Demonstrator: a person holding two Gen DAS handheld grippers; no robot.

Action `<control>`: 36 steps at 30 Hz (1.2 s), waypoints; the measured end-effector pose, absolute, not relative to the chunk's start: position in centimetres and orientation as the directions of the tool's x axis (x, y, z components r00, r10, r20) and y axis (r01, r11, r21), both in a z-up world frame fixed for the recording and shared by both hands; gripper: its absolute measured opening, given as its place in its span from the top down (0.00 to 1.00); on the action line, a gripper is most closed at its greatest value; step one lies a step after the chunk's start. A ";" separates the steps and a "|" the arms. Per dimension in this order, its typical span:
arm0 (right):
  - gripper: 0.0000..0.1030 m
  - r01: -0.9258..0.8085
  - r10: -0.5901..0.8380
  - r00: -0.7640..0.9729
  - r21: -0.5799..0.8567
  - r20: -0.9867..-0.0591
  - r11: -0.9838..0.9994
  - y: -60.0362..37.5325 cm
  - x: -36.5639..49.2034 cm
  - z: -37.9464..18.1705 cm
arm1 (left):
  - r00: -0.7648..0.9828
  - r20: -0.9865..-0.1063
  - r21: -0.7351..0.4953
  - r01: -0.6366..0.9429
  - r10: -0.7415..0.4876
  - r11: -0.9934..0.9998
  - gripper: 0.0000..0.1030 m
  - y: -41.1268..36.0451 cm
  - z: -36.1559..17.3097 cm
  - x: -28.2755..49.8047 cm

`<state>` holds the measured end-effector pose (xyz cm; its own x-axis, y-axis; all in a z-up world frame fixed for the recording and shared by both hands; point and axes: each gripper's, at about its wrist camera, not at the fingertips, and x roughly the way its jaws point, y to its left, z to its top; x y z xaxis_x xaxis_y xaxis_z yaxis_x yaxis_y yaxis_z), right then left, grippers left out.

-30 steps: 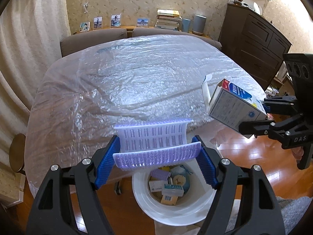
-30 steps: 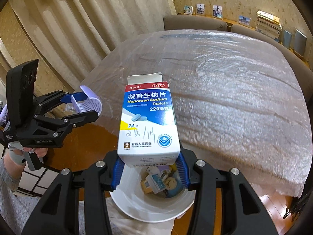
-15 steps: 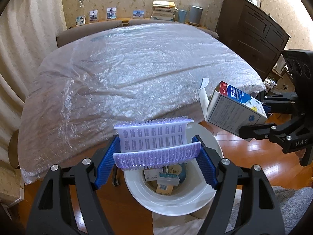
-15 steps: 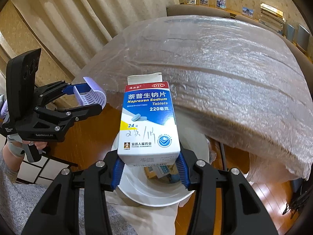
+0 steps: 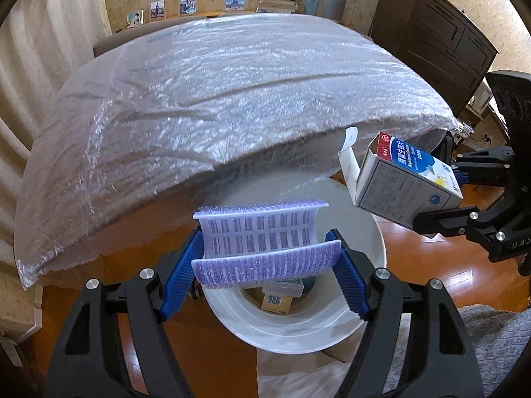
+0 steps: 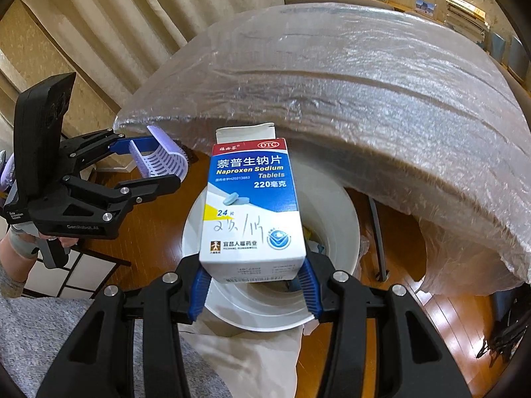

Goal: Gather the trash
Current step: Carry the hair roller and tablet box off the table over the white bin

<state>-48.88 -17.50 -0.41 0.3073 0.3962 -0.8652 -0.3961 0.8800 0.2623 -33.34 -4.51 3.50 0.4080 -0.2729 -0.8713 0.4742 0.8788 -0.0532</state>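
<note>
My left gripper (image 5: 265, 258) is shut on a curved purple plastic hair roller (image 5: 262, 242) and holds it above a white trash bin (image 5: 292, 331). My right gripper (image 6: 254, 278) is shut on a blue and white Naproxen tablet box (image 6: 252, 205), its top flap open, above the same bin (image 6: 265, 308). The bin holds several small boxes (image 5: 278, 298). The right gripper with the box also shows in the left wrist view (image 5: 405, 179), to the right. The left gripper with the roller (image 6: 159, 159) shows at the left of the right wrist view.
A table covered in clear plastic sheet (image 5: 215, 99) overhangs the far side of the bin. A dark wooden dresser (image 5: 431, 39) stands at the back right. Curtains (image 6: 116, 33) hang at the left. The floor is wood (image 6: 156, 232), with a grey rug (image 6: 49, 348) near me.
Both grippers have dropped lower and nearer the bin, each still holding its item. The table edge now sits higher in both views and the bin looks larger.
</note>
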 end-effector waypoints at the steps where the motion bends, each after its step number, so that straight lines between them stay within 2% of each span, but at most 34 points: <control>1: 0.55 -0.397 0.395 0.300 0.262 -0.868 0.879 -17.3 -48.8 -0.7 | 0.404 -0.874 -0.053 0.473 -0.270 0.879 0.26 -4.5 3.3 -33.4; 36: 0.55 -0.383 0.315 0.195 0.224 -0.929 0.896 -13.9 -47.4 -7.3 | 0.304 -0.936 -0.012 0.474 -0.176 0.881 0.26 -5.9 -4.6 -32.2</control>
<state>-47.43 -13.94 -7.26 0.1954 0.3154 -0.9286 -0.3828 0.8963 0.2239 -32.17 -5.93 -4.63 0.3038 -0.1762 -0.9363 0.4737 0.8806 -0.0120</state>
